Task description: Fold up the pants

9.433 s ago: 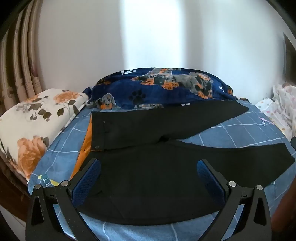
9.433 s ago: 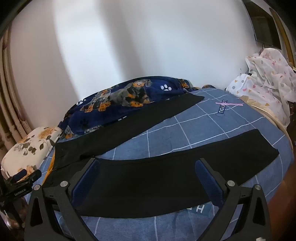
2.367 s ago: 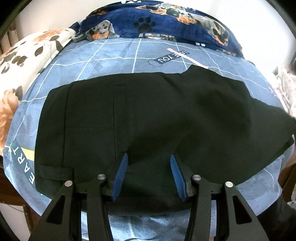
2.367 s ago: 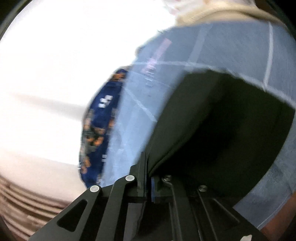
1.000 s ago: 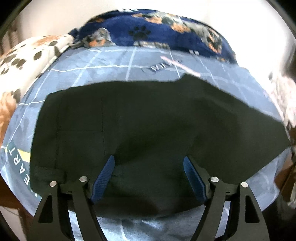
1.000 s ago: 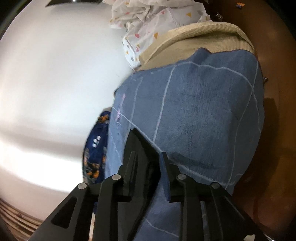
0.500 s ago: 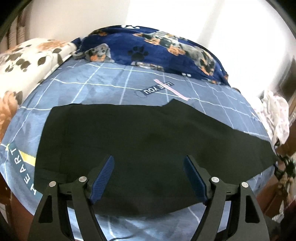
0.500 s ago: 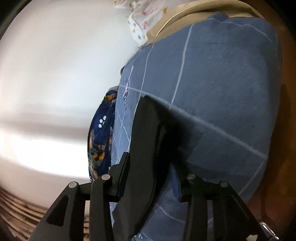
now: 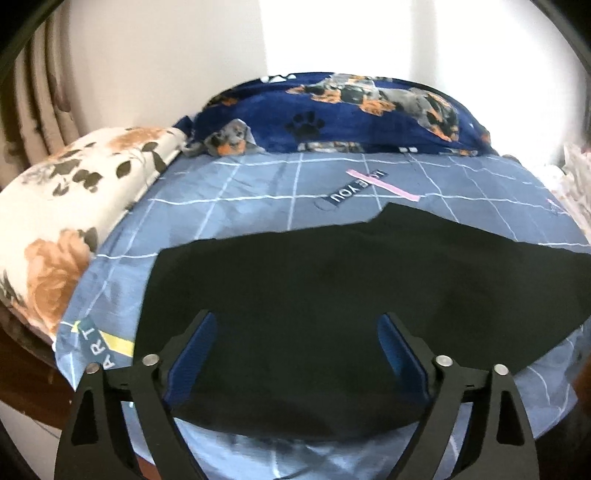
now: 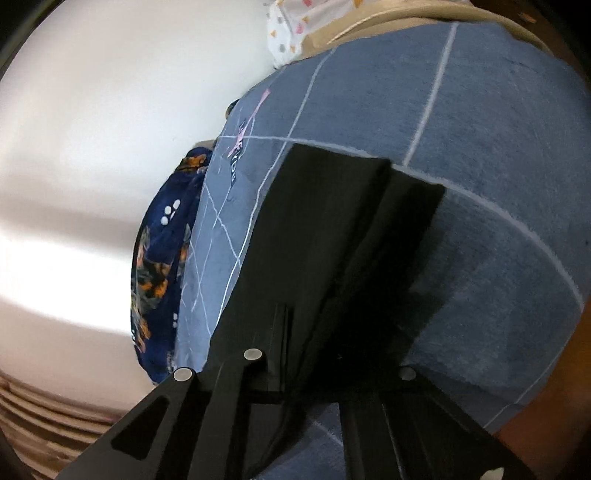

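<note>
Black pants (image 9: 332,266) lie flat on the blue checked sheet (image 9: 258,192), folded lengthwise with the waist end near me. My left gripper (image 9: 295,317) hovers over that waist end, and its jaws are opening. The blue pads (image 9: 195,343) stand far apart and press on nothing. In the right wrist view, which is rolled to one side, my right gripper (image 10: 295,325) is shut on the leg end of the pants (image 10: 332,206). The cloth rises from the sheet (image 10: 480,129) into the closed jaws and hides the fingertips.
A floral pillow (image 9: 74,206) lies at the left and a navy dog-print blanket (image 9: 351,114) along the white wall. Curtains hang at the far left. White spotted bedding (image 10: 295,22) sits past the bed's foot. The bed's wooden edge (image 10: 546,406) is close to the right gripper.
The right jaws, open around the leg hem half a second ago, have closed on it. The left gripper has tilted up a little and its jaws stand wider.
</note>
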`<state>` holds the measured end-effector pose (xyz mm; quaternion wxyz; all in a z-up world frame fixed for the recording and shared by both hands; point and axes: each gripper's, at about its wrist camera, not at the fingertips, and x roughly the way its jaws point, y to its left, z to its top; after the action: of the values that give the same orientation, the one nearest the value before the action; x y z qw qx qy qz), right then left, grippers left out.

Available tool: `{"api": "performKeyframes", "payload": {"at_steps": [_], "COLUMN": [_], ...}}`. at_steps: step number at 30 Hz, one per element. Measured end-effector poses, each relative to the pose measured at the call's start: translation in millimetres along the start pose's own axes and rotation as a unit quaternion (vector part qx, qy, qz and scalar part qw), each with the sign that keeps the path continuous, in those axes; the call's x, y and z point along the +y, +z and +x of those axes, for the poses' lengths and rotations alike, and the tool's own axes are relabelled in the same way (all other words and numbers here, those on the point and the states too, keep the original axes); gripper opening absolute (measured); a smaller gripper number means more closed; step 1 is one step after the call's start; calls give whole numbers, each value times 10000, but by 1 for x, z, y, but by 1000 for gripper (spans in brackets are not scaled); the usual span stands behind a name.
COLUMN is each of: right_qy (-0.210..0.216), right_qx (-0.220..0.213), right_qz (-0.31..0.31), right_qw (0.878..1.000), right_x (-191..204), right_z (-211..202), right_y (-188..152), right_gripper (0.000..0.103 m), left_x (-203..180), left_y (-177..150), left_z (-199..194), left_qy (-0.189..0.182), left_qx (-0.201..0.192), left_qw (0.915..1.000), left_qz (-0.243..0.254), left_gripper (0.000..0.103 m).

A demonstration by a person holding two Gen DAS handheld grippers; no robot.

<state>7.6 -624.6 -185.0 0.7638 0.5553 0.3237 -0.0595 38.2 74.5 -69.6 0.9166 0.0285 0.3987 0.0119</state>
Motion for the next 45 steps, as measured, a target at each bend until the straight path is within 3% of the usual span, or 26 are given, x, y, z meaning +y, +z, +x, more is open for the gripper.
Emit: {"api": "performKeyframes", "payload": {"at_steps": [10, 18, 34, 45], "right_qy": [-277, -421, -206, -264], "right_qx": [-132, -149, -69, -210], "right_qz": [-34, -343, -1092, -910], "right_qw": [9995, 9984, 9938, 9953], "right_x": [11, 32, 93, 81], "right_z": [-1, 1, 5, -2], "right_y": [-5, -10, -37, -34], "right_gripper": [7, 8, 8, 8], "left_x": [-1, 0, 4, 5], "left_y": [0, 1, 1, -3], "left_z": [2, 1, 8, 15], "left_qy": [425, 493, 648, 693], "left_qx": [128, 150, 261, 410], "left_qw": [9988, 9985, 9974, 9965], "left_qz": [196, 204, 200, 203], "left_gripper": [92, 93, 94, 94]}}
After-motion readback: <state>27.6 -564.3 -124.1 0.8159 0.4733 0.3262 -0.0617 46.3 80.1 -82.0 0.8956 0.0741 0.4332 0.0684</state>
